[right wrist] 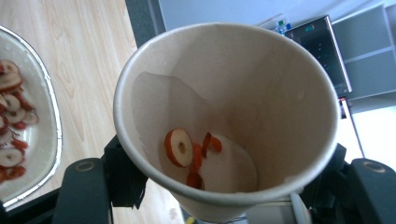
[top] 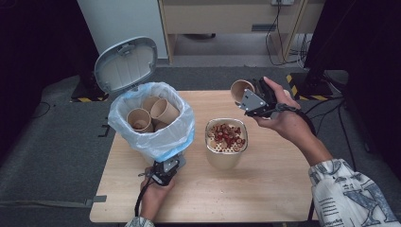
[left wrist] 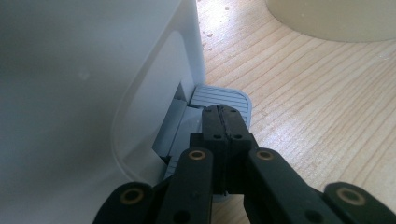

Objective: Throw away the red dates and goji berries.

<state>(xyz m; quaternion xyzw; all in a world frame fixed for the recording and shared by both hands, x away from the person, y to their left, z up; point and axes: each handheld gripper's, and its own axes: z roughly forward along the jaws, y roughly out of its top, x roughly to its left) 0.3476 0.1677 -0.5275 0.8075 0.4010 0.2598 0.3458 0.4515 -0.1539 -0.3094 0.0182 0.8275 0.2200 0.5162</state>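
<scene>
The left gripper (top: 166, 169), jaws pressed together, bears on the grey ribbed pedal (left wrist: 223, 99), apparently propping the white bin's lid (top: 125, 64) open; the right gripper (top: 251, 96) pinches a tan paper cup (right wrist: 224, 116), tilted beside the sieve-topped bowl (top: 226, 146).

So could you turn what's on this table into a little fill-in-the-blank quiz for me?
1. The right tool grips a paper ____ with a few red slices inside.
2. The left tool presses the bin's ____.
3. The bin's lid stands ____.
4. The bin is lined with a blue ____.

Missing words: cup; pedal; open; bag
</scene>
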